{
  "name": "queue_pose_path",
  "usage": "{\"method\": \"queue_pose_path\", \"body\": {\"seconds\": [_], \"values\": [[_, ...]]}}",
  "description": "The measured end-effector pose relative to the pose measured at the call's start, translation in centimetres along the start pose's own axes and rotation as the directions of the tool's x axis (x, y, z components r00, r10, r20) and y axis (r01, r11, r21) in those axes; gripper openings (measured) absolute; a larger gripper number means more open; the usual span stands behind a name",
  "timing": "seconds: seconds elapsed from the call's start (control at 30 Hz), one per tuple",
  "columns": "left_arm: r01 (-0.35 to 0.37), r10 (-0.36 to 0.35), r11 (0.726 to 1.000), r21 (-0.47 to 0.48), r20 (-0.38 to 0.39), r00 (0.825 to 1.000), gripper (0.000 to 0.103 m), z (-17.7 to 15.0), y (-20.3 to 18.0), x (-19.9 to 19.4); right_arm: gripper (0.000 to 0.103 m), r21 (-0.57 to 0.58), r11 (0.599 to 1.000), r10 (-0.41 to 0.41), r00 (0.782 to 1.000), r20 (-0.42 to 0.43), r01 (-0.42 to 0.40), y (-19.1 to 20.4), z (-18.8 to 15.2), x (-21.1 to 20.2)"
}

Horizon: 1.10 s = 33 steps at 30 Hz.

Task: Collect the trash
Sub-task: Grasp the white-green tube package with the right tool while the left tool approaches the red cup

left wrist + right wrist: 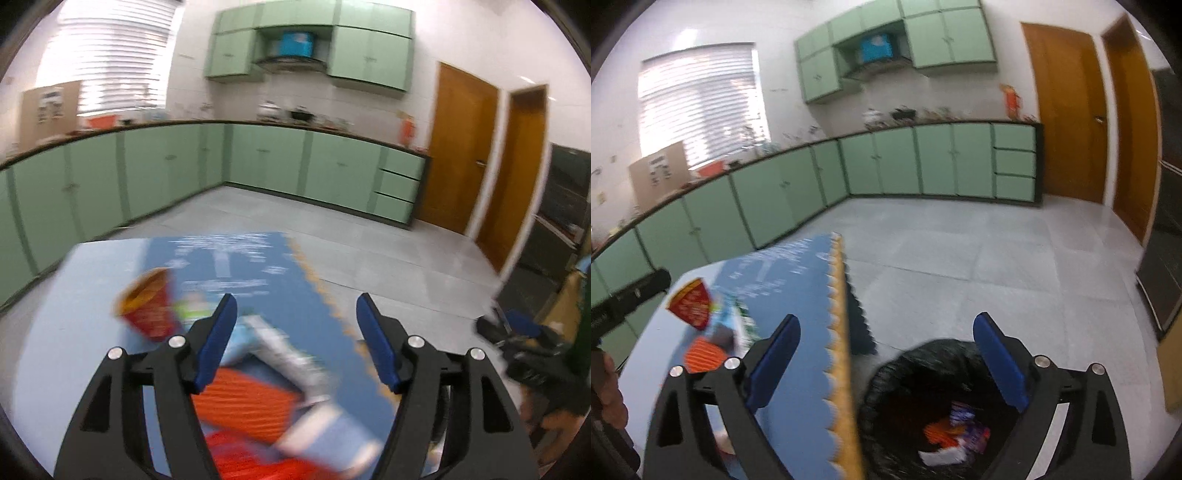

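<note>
Jaws: left gripper (295, 314) and right gripper (886, 332) both wide, empty | trash: red cup (147, 310), orange packet (243, 402) on surface (48, 332), lower left | bin bag (905, 387) lower centre (part-filled) | next: I'd centre on one piece, close firmly.

Right gripper (886, 360) jaws wide apart, nothing between the blue pads; it hangs over the scalloped edge of the blue table mat (809, 295) and the black-lined trash bin (905, 384) standing on the grey floor just beside the table. Bin holds orange, white and purple wrappers (955, 434). On the mat, left of the gripper: a red paper cup (692, 302) on its side, an orange ridged wrapper (701, 356) nearer the camera, and blurred blue-green packets (733, 321) between them; a black tool and part of a hand show at the left edge.
</note>
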State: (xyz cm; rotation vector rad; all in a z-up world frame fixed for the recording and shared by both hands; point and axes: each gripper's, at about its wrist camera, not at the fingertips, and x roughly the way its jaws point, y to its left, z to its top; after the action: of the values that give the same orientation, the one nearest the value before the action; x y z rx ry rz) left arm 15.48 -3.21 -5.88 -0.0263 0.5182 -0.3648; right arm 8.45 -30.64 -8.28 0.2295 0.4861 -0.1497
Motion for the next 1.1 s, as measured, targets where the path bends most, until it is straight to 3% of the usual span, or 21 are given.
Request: {"method": "queue_pose_path", "body": {"seconds": [0.17, 0.37, 0.67, 1.0, 1.1], "values": [[-0.159, 0.159, 0.987, -0.029, 0.011, 0.987, 0.066, -0.9, 5.8, -2.3, 0.093, -0.057, 0.995, 0.086, 0.996, -0.014, -0.086, 4.9, -0.1, 1.2], [-0.244, 0.243, 0.968, -0.056, -0.015, 0.970, 0.066, -1.8, 9.8, -3.0, 0.088, -0.118, 0.978, 0.164, 0.983, -0.078, -0.173, 10.6, -1.4, 4.0], [-0.256, 0.253, 0.964, -0.074, -0.042, 0.966, 0.066, -2.9, 12.0, -2.7, 0.080, -0.223, 0.950, 0.172, 0.962, -0.210, -0.218, 15.2, -3.0, 9.3], [-0.257, 0.251, 0.963, -0.086, -0.078, 0.965, 0.066, -3.2, 12.3, -0.3, 0.074, -0.218, 0.953, 0.138, 0.940, -0.311, -0.211, 14.4, -3.9, 12.9], [-0.260, 0.254, 0.962, -0.078, -0.087, 0.963, 0.066, -3.4, 12.2, 0.3, 0.068, -0.213, 0.953, 0.130, 0.929, -0.347, -0.214, 14.0, -3.9, 13.9]]}}
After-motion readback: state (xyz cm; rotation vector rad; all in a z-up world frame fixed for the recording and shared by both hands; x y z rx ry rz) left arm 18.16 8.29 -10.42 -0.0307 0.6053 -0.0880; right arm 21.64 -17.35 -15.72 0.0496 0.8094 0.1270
